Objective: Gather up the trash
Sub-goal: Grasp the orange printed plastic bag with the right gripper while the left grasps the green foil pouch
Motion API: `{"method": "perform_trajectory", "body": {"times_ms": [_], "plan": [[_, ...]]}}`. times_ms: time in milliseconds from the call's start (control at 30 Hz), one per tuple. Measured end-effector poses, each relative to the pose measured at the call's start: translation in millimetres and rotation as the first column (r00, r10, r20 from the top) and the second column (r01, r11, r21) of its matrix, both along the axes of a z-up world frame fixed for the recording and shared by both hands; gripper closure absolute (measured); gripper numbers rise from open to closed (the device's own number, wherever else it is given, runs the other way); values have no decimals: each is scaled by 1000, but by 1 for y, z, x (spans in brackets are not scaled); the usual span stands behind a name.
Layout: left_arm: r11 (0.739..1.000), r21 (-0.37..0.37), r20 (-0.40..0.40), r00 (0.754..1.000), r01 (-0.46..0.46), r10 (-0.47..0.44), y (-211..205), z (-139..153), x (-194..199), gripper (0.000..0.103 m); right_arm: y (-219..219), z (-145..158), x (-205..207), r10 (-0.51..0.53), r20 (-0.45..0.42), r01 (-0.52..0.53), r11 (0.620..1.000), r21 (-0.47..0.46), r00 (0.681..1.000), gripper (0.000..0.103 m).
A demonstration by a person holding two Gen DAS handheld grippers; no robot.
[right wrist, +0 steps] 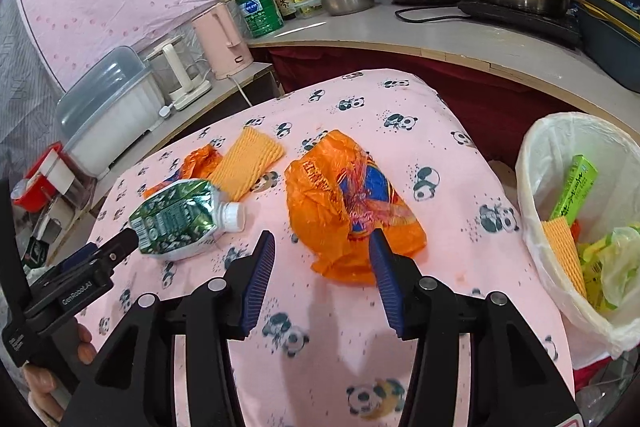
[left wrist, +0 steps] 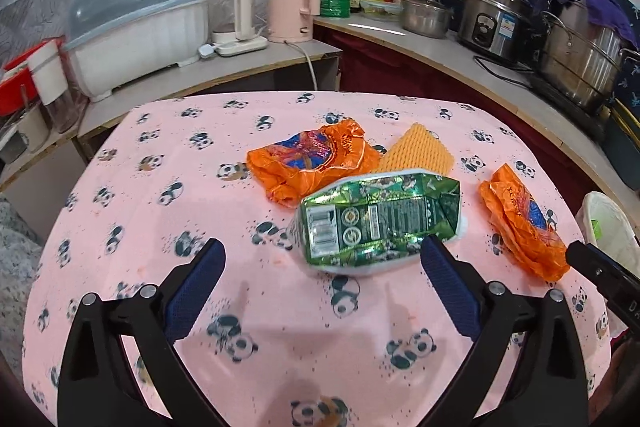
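Observation:
A crushed green bottle (left wrist: pixel 376 223) with a white cap lies on the pink panda tablecloth (left wrist: pixel 240 327). My left gripper (left wrist: pixel 320 259) is open just before it, apart from it. In the right wrist view the bottle (right wrist: pixel 176 219) lies at the left. Two crumpled orange bags lie on the cloth: one (left wrist: pixel 312 159) behind the bottle, one (left wrist: pixel 524 223) to the right. My right gripper (right wrist: pixel 322 247) is open and its right finger overlaps the near edge of the nearer orange bag (right wrist: pixel 344 203). A yellow foam sheet (right wrist: pixel 248 161) lies behind. A white-lined trash bin (right wrist: pixel 536 187) holding wrappers stands at the right.
Counters run behind the table with a dish box (left wrist: pixel 136 27), a pink kettle (left wrist: pixel 292 3), a glass kettle (left wrist: pixel 234 15), a rice cooker (left wrist: pixel 496 19), steel pots (left wrist: pixel 580 63) and jars. The left gripper's finger tip (right wrist: pixel 120 243) shows at the bottle's base in the right wrist view.

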State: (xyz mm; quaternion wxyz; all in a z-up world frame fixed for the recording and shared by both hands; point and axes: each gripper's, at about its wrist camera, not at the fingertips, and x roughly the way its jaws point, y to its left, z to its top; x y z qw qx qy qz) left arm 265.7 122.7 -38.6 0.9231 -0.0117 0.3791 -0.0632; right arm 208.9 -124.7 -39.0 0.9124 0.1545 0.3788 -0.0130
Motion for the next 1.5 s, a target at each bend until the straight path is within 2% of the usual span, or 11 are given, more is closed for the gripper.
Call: {"method": "perform_trajectory", "body": {"times_ms": [133, 300, 400, 500, 633, 733, 800, 867, 1100, 1267, 1500], "plan": [[999, 16, -6, 999, 52, -52, -3, -9, 24, 9, -5, -6, 21, -9, -13, 8, 1000, -10, 1000, 54], [997, -3, -43, 996, 83, -83, -8, -23, 44, 9, -10, -18, 40, -26, -41, 25, 1000, -16, 999, 50], [994, -9, -46, 993, 105, -105, -18, -27, 42, 10, -10, -31, 43, -24, -75, 23, 1000, -7, 997, 50], [991, -5, -42, 990, 131, -131, -29, -27, 34, 19, -7, -41, 40, -19, -93, 19, 1000, -1, 995, 50], [984, -33, -48, 983, 177, -178, -44, -25, 17, 25, -2, -42, 33, -7, -90, 6, 1000, -9, 996, 50], [976, -64, -62, 975, 207, -211, -55, -22, 4, 25, 0, -41, 27, -2, -96, 1, 1000, -8, 995, 61], [971, -77, -62, 971, 228, -233, -62, -21, -6, 25, 0, -42, 21, -3, -101, 2, 1000, -12, 995, 78], [965, -84, -61, 965, 248, -253, -68, -19, -17, 25, -1, -44, 16, 1, -112, 0, 1000, 6, 994, 87], [978, -69, -36, 979, 197, -200, -65, -9, -28, 20, -10, -35, -2, -15, -84, 17, 1000, 26, 996, 88], [986, -70, -40, 987, 154, -157, -54, -7, -10, 20, -17, -23, -7, -27, -42, 29, 998, 51, 999, 88], [984, -71, -65, 984, 162, -166, -58, -17, 20, 17, -23, -20, -1, -34, -22, 35, 997, 74, 999, 88]]}}
